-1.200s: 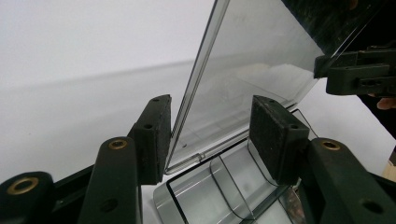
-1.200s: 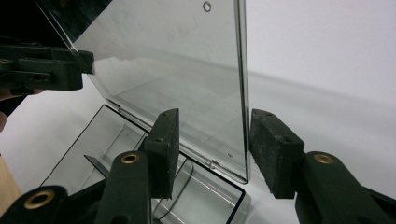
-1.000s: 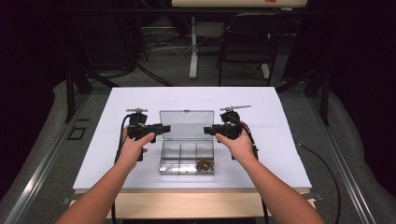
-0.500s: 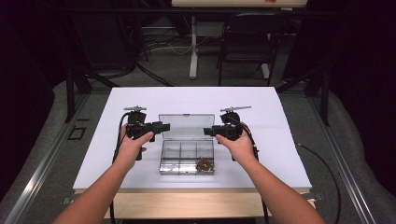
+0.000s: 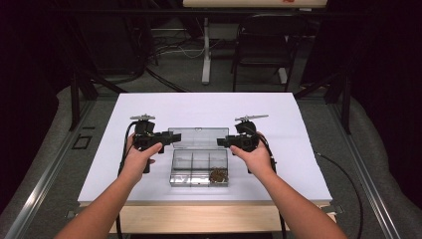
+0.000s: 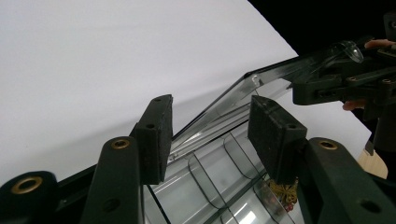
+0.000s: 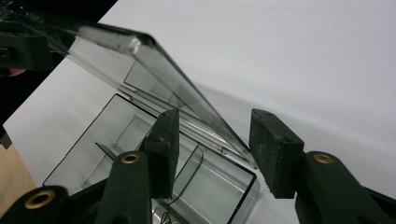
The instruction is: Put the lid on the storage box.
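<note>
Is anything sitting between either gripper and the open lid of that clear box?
Nothing visible. The left gripper and right gripper flank the raised lid of the clear compartment box at its two ends. In each gripper view the lid's edge runs between the open jaws with bare table behind.

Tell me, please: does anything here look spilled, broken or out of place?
Nothing stands out. The clear compartment box sits square on the white table, its lid raised, with small brown pieces inside one compartment.
</note>
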